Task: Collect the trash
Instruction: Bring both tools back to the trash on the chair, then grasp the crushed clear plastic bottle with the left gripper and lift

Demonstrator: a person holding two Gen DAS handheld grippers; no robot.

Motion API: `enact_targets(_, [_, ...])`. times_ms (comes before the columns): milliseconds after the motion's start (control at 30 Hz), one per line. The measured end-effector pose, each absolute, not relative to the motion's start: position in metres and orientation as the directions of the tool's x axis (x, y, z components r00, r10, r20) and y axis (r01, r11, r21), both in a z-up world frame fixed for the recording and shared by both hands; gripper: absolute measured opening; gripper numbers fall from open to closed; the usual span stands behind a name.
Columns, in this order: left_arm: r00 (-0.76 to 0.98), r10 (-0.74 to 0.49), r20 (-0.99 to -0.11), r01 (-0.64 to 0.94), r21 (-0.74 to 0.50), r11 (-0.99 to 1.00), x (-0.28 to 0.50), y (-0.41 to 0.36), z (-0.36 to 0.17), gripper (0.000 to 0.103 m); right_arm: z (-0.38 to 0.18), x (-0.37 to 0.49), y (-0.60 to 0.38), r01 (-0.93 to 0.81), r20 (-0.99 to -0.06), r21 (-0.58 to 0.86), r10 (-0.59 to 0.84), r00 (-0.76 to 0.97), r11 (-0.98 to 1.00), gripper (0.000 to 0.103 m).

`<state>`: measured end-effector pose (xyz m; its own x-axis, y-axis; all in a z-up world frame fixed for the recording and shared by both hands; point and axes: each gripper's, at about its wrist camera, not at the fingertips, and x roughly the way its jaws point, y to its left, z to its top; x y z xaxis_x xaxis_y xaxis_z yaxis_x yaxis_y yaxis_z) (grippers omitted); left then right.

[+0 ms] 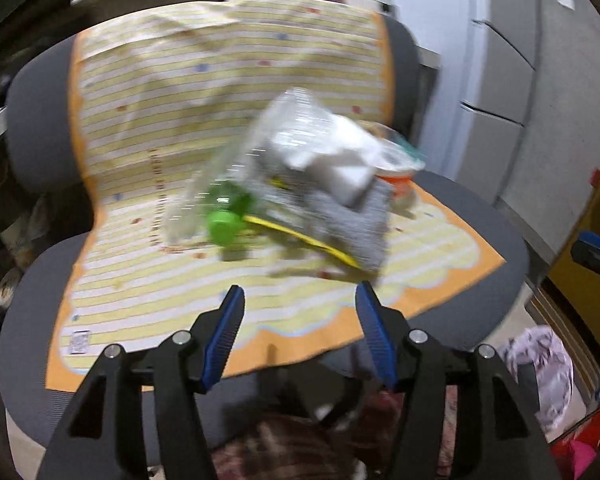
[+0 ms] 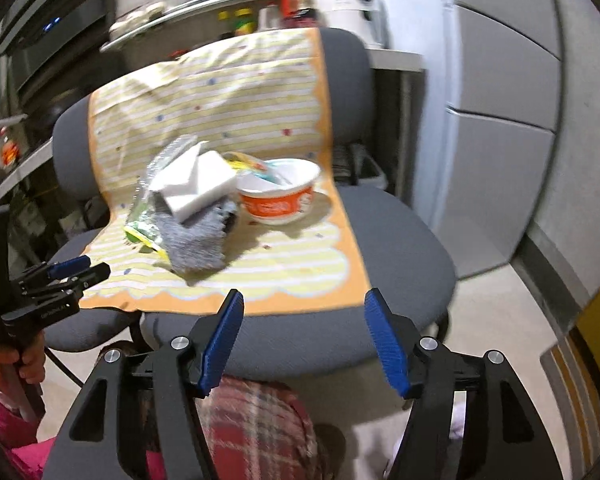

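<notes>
A pile of trash lies on a yellow striped cloth draped over a grey office chair. It holds a clear plastic bottle with a green cap, white blocks, a grey rag, a yellow wrapper and an orange-and-white noodle cup. My left gripper hovers open just in front of the pile, nothing between its fingers. My right gripper stands open over the seat's front edge, empty. The left gripper also shows at the cloth's left corner, held by a hand.
Grey cabinet doors stand to the right of the chair. Behind it are shelves with jars and a white appliance. Plaid fabric lies below the seat. A patterned bag sits on the floor at the right.
</notes>
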<state>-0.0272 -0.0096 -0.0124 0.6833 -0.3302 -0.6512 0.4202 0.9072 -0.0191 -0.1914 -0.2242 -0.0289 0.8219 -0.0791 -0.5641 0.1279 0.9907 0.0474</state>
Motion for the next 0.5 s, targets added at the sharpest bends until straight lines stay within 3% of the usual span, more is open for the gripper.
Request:
enact_targets(67, [0.703,-0.313,-0.638,0.391,-0.02,0.92,-0.018,0.002,-0.01,0.064,-0.025,-0.179,-0.216,0.103,-0.561,0.048,-0.058,0.826,0.994,0.065])
enact_targets(267, [0.752,-0.257,-0.608,0.352,0.04,0.935,0.021,0.004,-0.005,0.065,-0.017,-0.152,-0.197,0.045,-0.554,0.036,-0.018,0.832,0.998,0.065])
enact_targets(500, [0.758,-0.267,-0.595,0.413,0.121,0.903,0.058,-0.03,-0.006,0.058,-0.025,-0.136,-0.208,0.065,-0.578,0.055,-0.021,0.815,0.996,0.065])
